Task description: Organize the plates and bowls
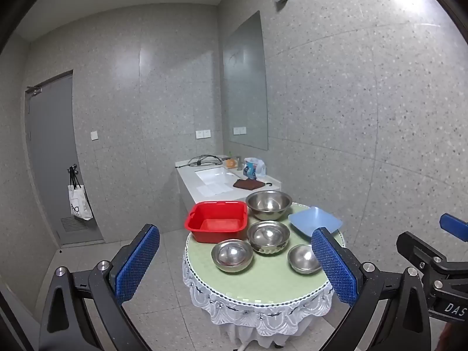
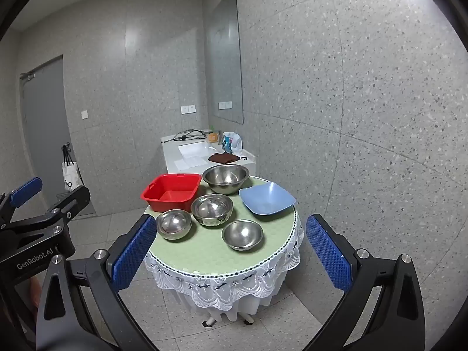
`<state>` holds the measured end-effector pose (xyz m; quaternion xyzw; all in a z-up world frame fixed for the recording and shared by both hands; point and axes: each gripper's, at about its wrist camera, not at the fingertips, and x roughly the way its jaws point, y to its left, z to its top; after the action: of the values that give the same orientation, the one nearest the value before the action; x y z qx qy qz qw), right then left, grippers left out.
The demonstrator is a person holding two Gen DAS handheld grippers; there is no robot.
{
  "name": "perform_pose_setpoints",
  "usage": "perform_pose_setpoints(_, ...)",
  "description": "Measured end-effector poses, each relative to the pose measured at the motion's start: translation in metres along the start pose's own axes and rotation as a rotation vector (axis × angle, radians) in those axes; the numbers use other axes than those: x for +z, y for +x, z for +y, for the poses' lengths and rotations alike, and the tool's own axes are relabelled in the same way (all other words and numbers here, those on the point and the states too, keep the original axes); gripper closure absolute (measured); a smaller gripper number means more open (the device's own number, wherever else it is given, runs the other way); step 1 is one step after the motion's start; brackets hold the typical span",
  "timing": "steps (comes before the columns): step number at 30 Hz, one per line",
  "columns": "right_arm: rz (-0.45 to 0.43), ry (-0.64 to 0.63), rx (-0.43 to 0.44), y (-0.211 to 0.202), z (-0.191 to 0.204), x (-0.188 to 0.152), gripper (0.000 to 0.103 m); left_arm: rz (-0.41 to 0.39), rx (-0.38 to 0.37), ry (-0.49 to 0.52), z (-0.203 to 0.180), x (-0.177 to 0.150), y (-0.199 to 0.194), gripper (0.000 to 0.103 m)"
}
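A round table with a green top (image 1: 257, 280) (image 2: 204, 251) holds a red plastic tub (image 1: 218, 220) (image 2: 172, 192), a large steel bowl (image 1: 268, 200) (image 2: 225, 177), a blue square plate (image 1: 314, 220) (image 2: 267, 198), a stack of medium steel bowls (image 1: 268, 236) (image 2: 212, 209) and two small steel bowls (image 1: 232, 255) (image 2: 242, 234). My left gripper (image 1: 235, 266) is open and empty, held back from the table. My right gripper (image 2: 231, 251) is open and empty, also short of the table.
A white sink counter (image 1: 216, 181) (image 2: 199, 152) stands behind the table with a brown cloth (image 1: 248, 183), cables and a bottle. A grey door (image 1: 49, 158) with a hanging bag (image 1: 77, 204) is at left. Speckled walls close in on the right.
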<state>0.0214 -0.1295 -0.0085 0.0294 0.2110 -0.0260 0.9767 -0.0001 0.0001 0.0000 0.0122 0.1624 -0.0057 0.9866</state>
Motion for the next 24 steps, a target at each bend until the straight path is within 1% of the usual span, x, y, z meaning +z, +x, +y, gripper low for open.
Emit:
perform_pose_setpoints(10, 0.000, 0.003, 0.002, 0.0000, 0.0002, -0.0004, 0.000, -0.002, -0.006, 0.002, 0.0097, -0.0059, 0.0063, 0.001)
perform_pose_setpoints(11, 0.000, 0.003, 0.002, -0.0001, 0.0002, -0.0005, 0.000, 0.005, -0.005, 0.011, 0.0044, 0.0009, 0.0073, 0.001)
perform_pose_setpoints(16, 0.000, 0.002, 0.004, -0.0008, 0.0001, -0.0003, 0.000, 0.005, -0.007, 0.011, 0.0098, 0.0009, 0.0087, 0.001)
perform_pose_setpoints(18, 0.000, 0.001, 0.004, -0.0003, -0.0014, 0.0007, 0.000, 0.007, -0.004, 0.014, 0.0048, 0.0003, 0.0041, 0.001)
perform_pose_setpoints(24, 0.002, 0.002, 0.004, 0.0032, -0.0051, 0.0018, 0.000, 0.011, -0.005, 0.018, 0.0046, -0.0005, 0.0093, 0.001)
